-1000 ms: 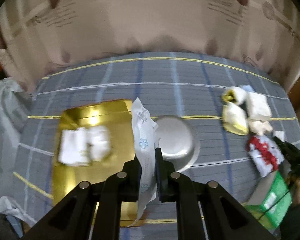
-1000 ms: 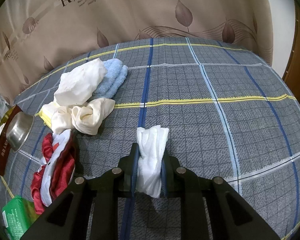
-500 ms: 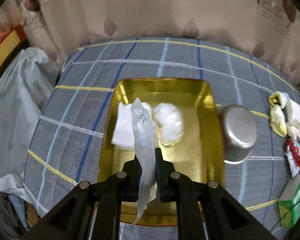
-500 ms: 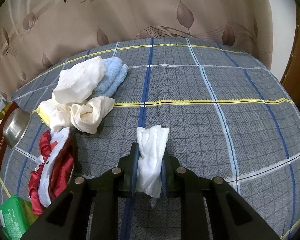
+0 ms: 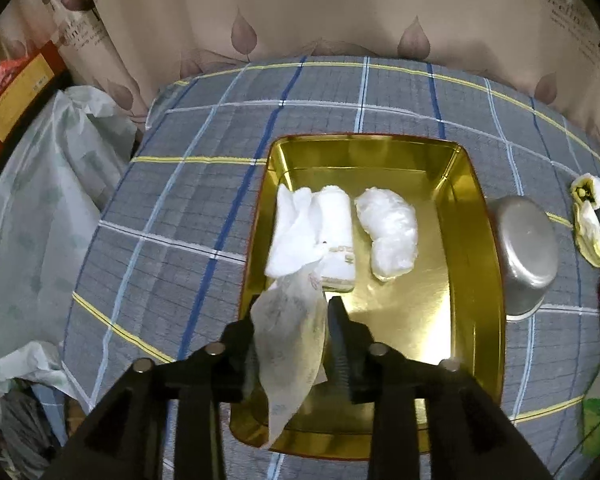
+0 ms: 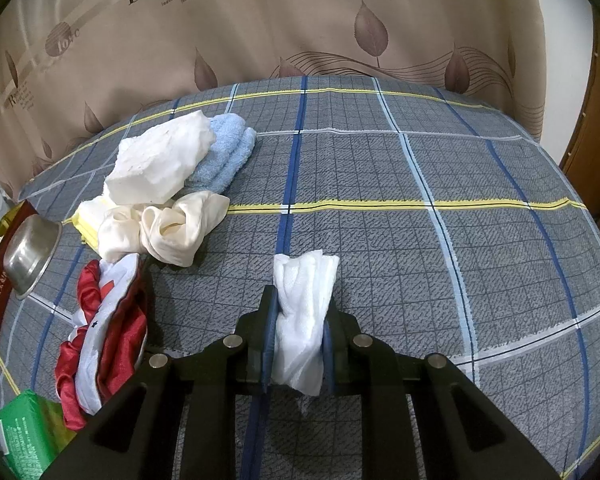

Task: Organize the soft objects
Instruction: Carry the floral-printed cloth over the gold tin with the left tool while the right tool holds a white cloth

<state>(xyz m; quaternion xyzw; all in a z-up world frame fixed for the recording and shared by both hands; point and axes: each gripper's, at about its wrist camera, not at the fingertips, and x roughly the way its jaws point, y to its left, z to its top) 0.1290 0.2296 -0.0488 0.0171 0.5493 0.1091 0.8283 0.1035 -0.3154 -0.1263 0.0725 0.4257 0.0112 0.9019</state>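
The left gripper [image 5: 291, 334] jaws are opening, a wipe [image 5: 290, 344] loose between them above the tray [image 5: 476, 264]; the right gripper [image 6: 299, 326] jaws clamp a cloth [image 6: 302, 312].

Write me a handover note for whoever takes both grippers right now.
Left gripper: jaws opening, thin wrapped pad between them, above the gold tray.
Right gripper: shut on a white cloth.
Done: folded white towel and white bundle lie in the tray.
Left: cream cloths, blue towel and red-white cloth on the bed.
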